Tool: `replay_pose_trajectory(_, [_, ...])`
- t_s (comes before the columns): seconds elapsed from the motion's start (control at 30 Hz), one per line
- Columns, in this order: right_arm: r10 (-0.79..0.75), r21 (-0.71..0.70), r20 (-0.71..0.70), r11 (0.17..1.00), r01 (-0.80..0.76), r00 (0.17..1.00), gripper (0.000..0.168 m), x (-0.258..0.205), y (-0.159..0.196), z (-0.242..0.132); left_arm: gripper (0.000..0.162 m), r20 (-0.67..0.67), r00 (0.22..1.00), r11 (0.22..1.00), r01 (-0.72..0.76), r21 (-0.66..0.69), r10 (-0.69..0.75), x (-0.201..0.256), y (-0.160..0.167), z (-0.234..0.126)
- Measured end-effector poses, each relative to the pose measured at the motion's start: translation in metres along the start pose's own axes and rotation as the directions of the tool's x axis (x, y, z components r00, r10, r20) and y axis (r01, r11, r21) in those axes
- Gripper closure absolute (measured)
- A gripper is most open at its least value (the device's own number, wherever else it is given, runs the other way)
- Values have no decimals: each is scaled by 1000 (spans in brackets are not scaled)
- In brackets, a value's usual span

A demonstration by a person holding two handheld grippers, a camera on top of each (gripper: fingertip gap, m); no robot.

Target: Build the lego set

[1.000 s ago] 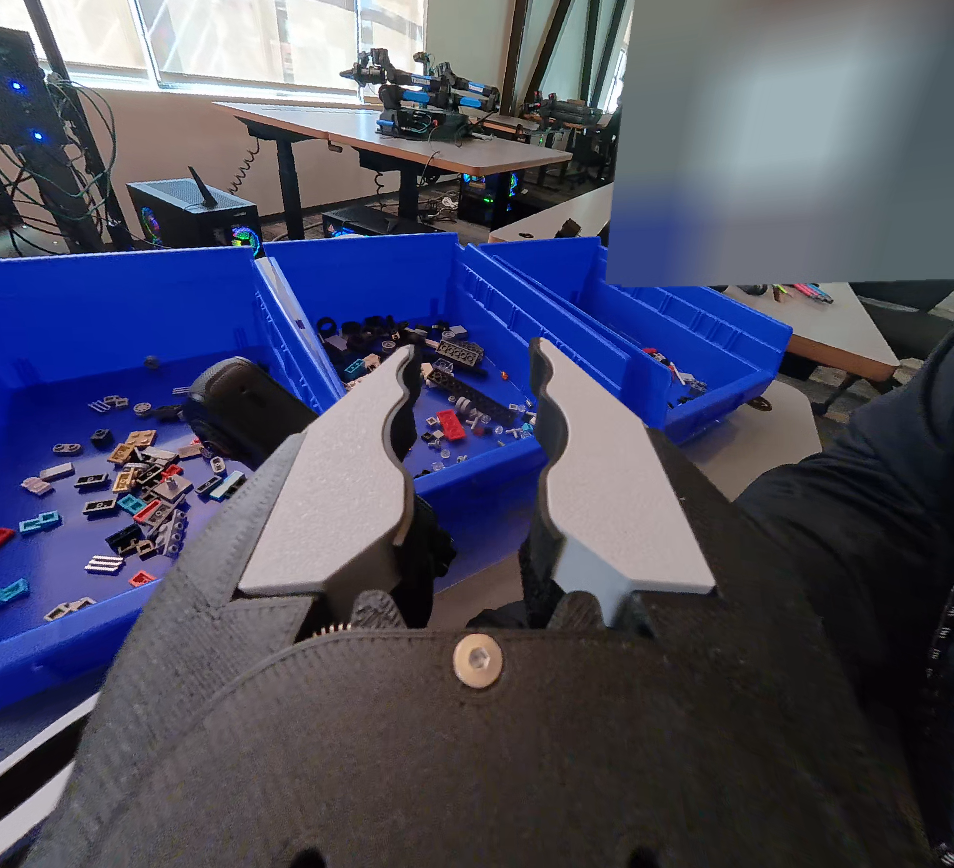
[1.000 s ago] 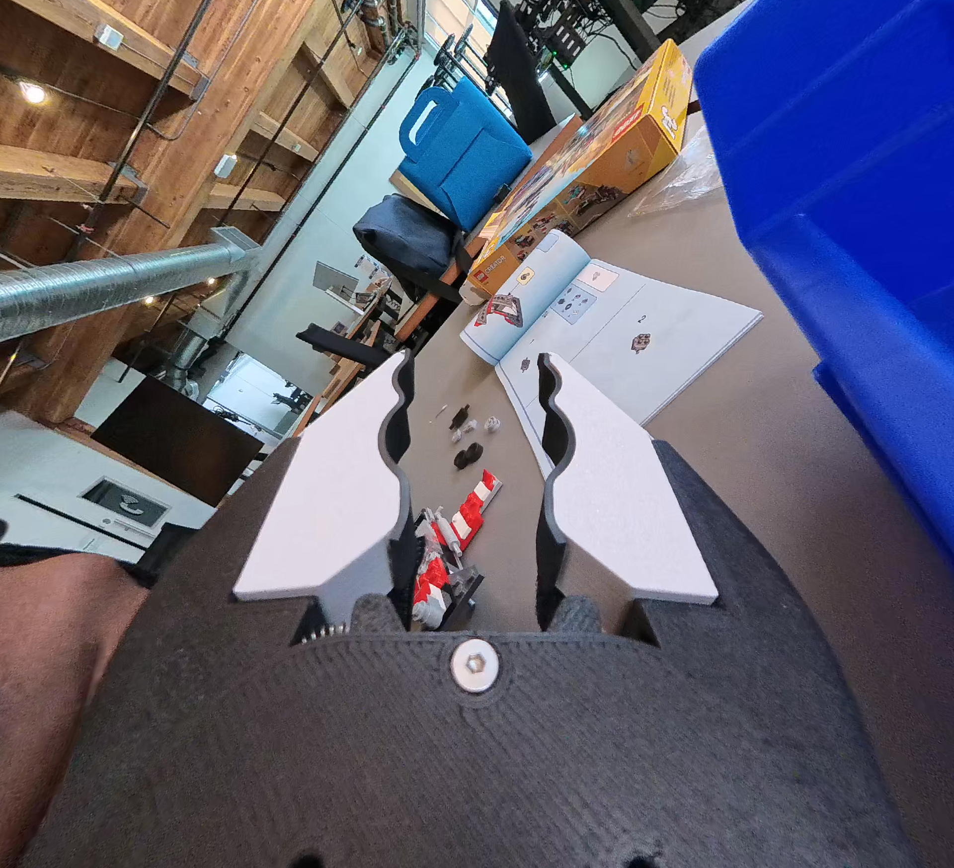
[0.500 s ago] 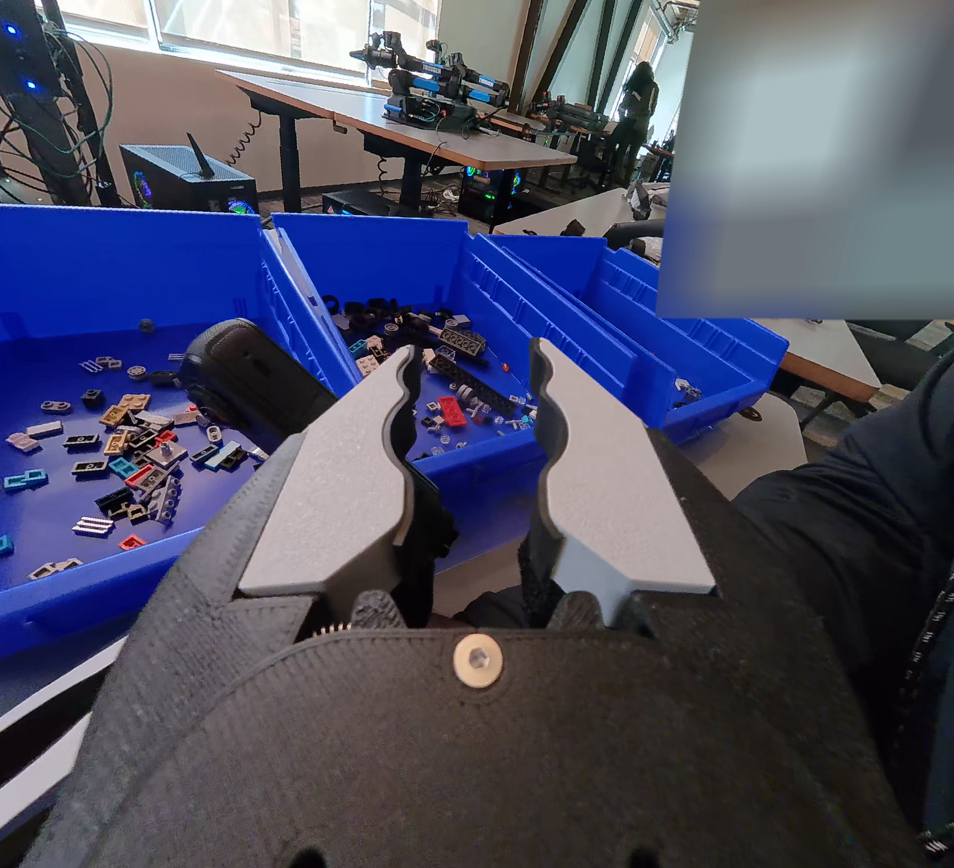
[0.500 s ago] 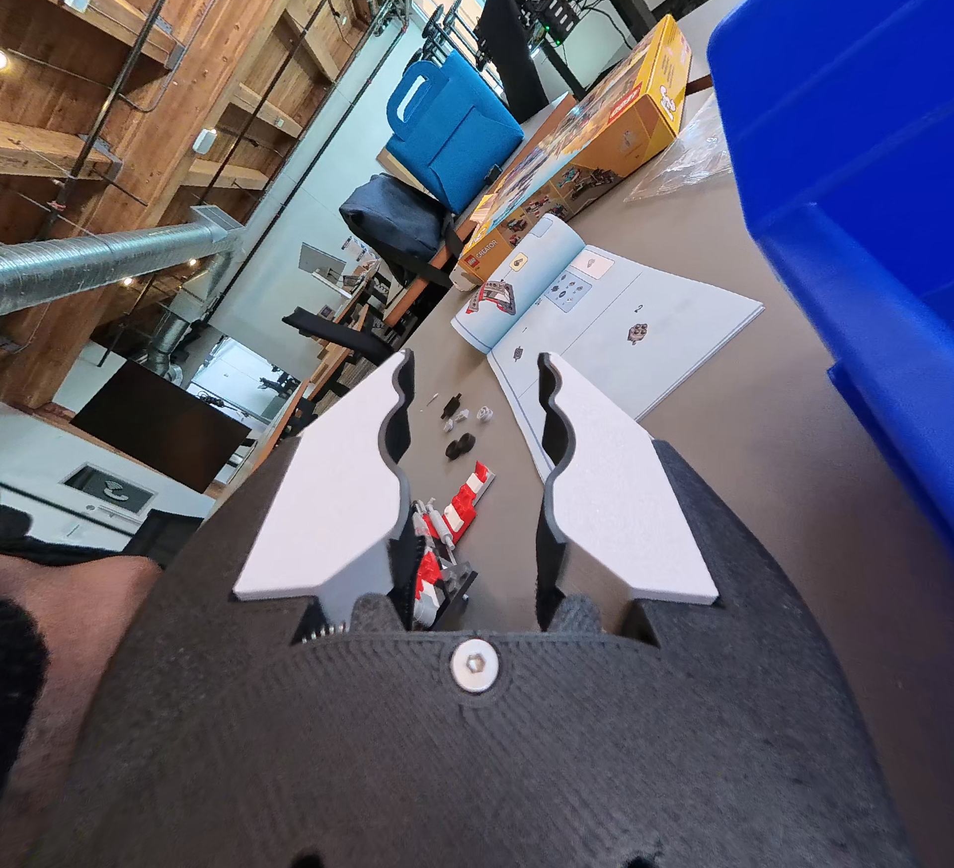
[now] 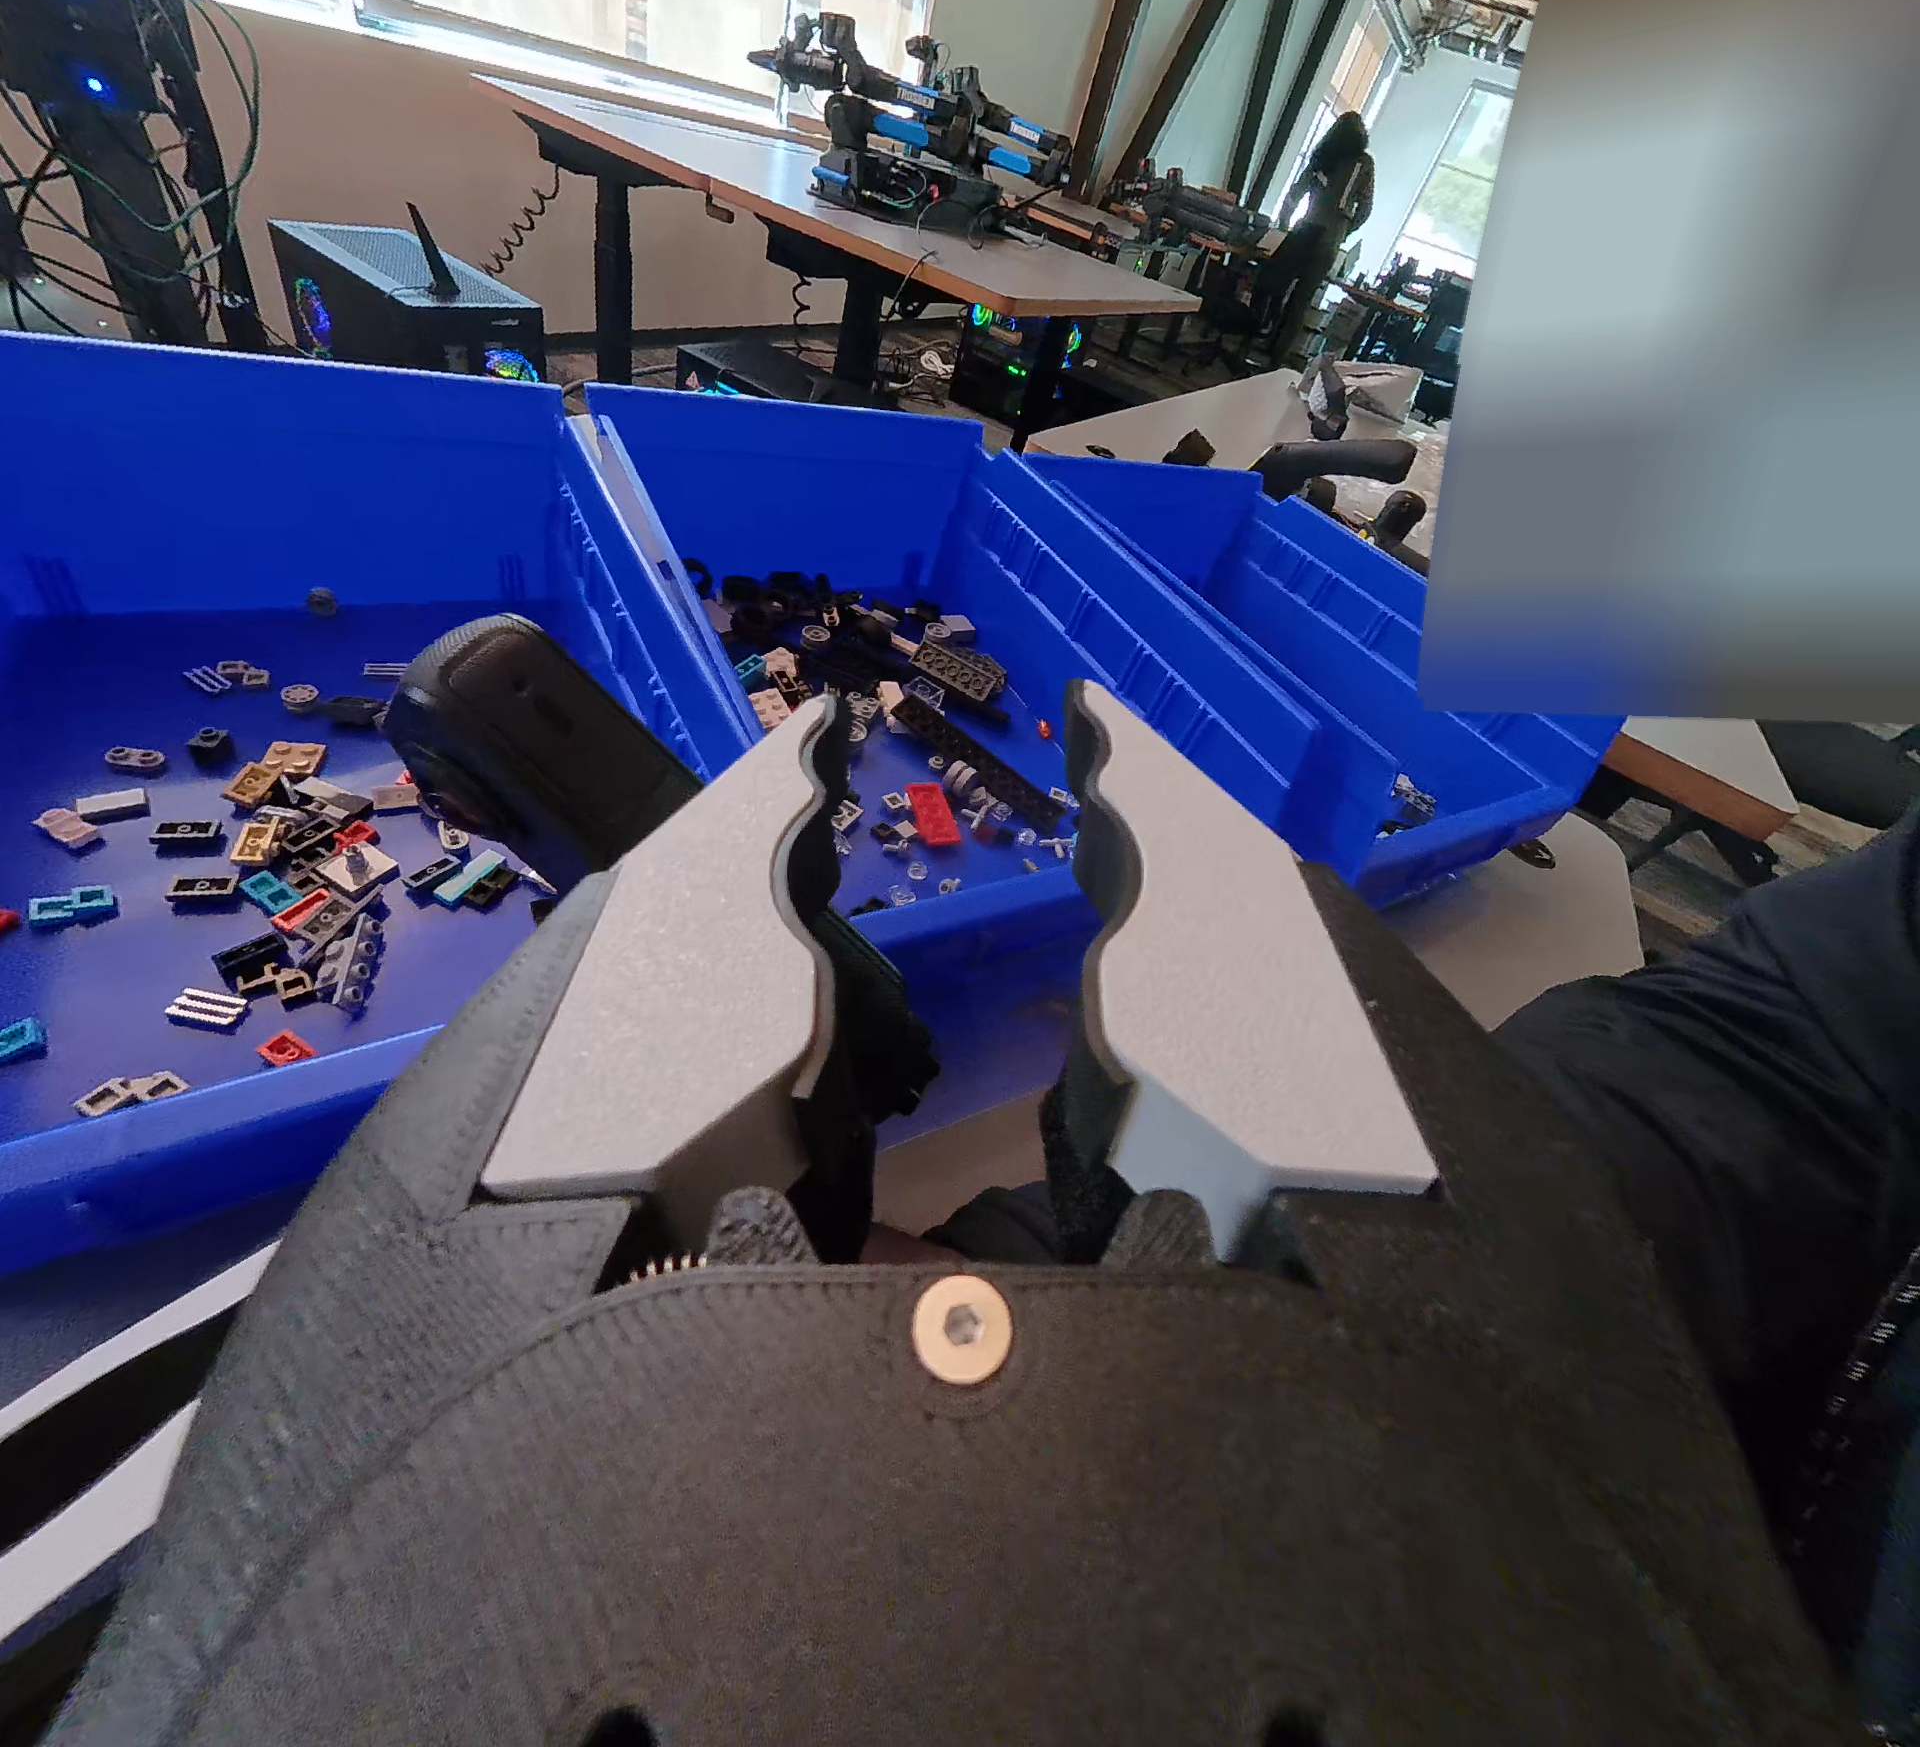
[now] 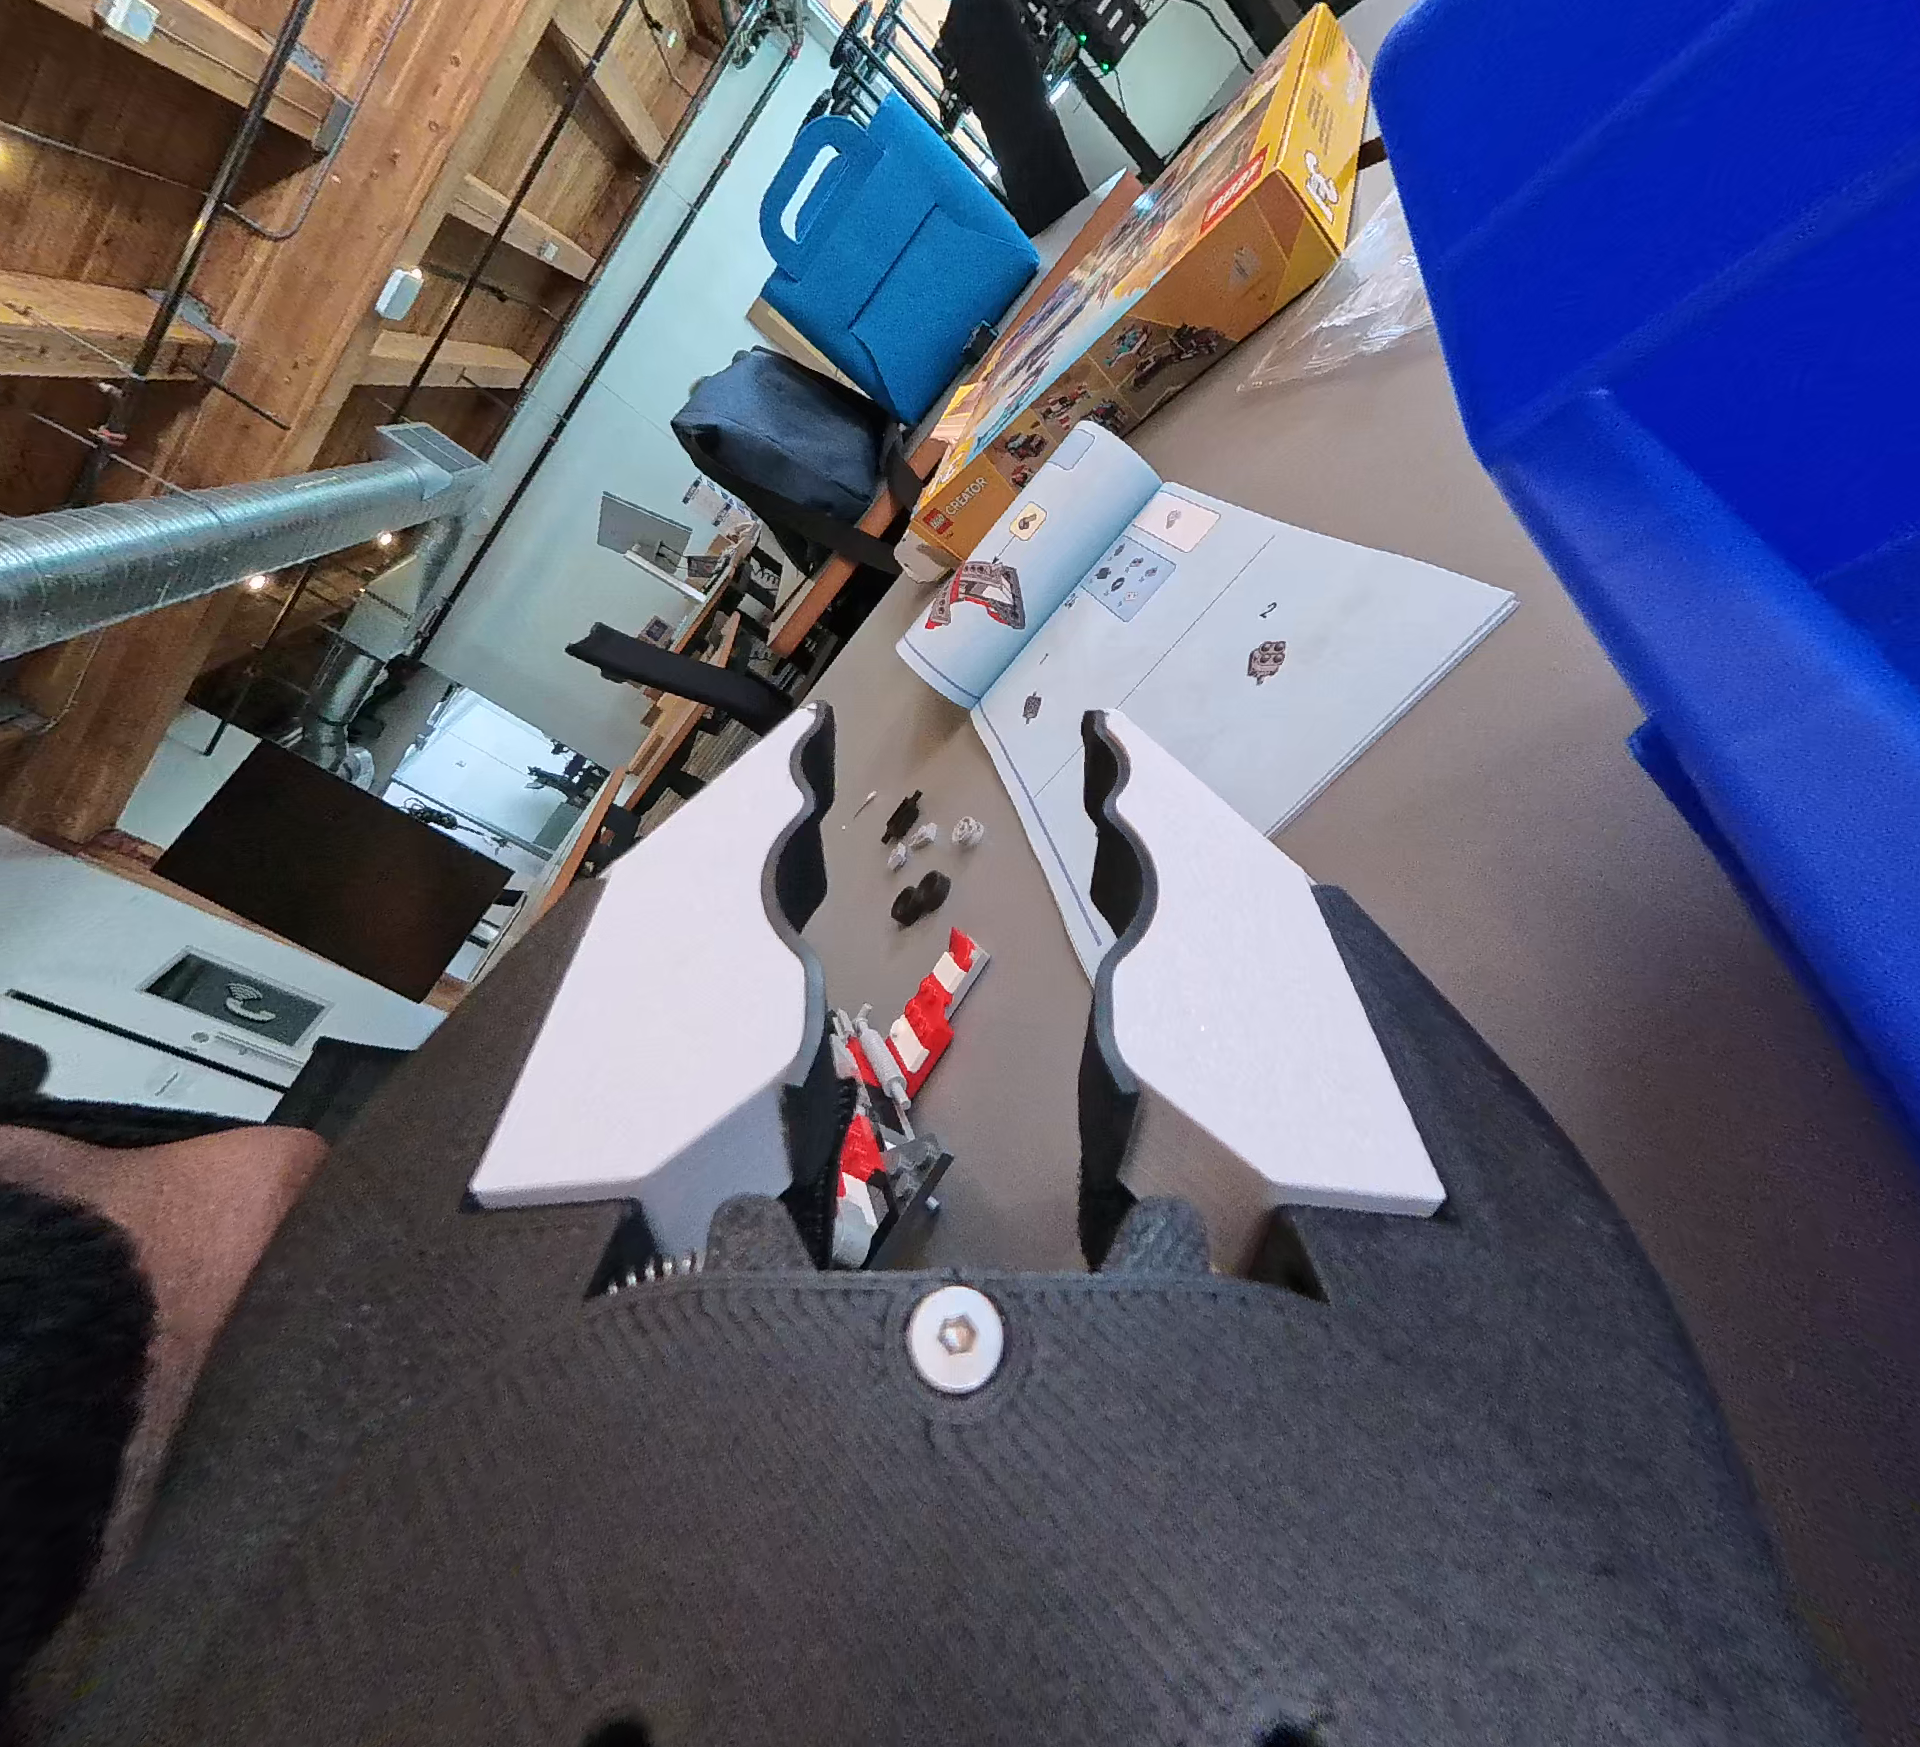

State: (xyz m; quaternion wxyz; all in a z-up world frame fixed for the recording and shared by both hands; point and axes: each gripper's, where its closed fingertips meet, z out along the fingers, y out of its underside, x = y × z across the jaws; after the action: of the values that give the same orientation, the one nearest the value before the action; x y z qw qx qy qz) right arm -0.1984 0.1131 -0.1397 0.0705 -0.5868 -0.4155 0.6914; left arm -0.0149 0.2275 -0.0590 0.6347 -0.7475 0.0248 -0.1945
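My left gripper (image 5: pixel 948 721) is open and empty, held above the table in front of the blue bins. The left bin (image 5: pixel 260 492) holds many small flat Lego pieces (image 5: pixel 281 876). The middle bin (image 5: pixel 810 471) holds black, grey and red pieces (image 5: pixel 925 762). My right gripper (image 6: pixel 954 729) is open and empty, tilted, low over the table. A partly built red and white Lego model (image 6: pixel 914 1032) lies on the table between its fingers near their base. A few small black and grey pieces (image 6: pixel 920 850) lie beyond it.
An open instruction booklet (image 6: pixel 1195 648) lies right of the loose pieces, with the yellow Lego box (image 6: pixel 1153 295) behind it. A blue bin wall (image 6: pixel 1704 347) rises close on the right. A third blue bin (image 5: pixel 1351 658) stands at right. A black camera (image 5: pixel 530 752) sticks up by the left bin. My right fingertips sit around 20 cm from my left ones.
The left view has tilted up and turned slightly, so the bins sit lower and further left in frame. The right gripper has drifted a little toward the booklet. Both stay open.
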Motion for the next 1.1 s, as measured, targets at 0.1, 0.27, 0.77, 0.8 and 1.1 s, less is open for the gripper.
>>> replay_pose_trajectory(0.1, [-2, -4, -3, 1000, 2, 1000, 121, 0, 0, 1, 120, 10, 1000, 1000, 4, -12, -4, -2, 1, 1])
replay_pose_trajectory(0.27, [3, -3, 0, 1000, -3, 1000, 121, 1, 0, 1, 121, 27, 1000, 999, -14, -36, 15, -2, 4, 4])
replay_pose_trajectory(0.77, [45, -4, 25, 999, -45, 999, 120, 2, -2, 0, 121, 74, 993, 983, -83, -162, 96, -5, 18, 19])
replay_pose_trajectory(0.8, [50, -3, 27, 999, -50, 998, 120, 2, -3, 0, 121, 78, 992, 982, -86, -167, 100, -5, 18, 20])
replay_pose_trajectory(1.1, [76, 8, 38, 997, -76, 996, 121, 4, -6, -2, 121, 91, 991, 982, -86, -168, 103, -8, 18, 24])
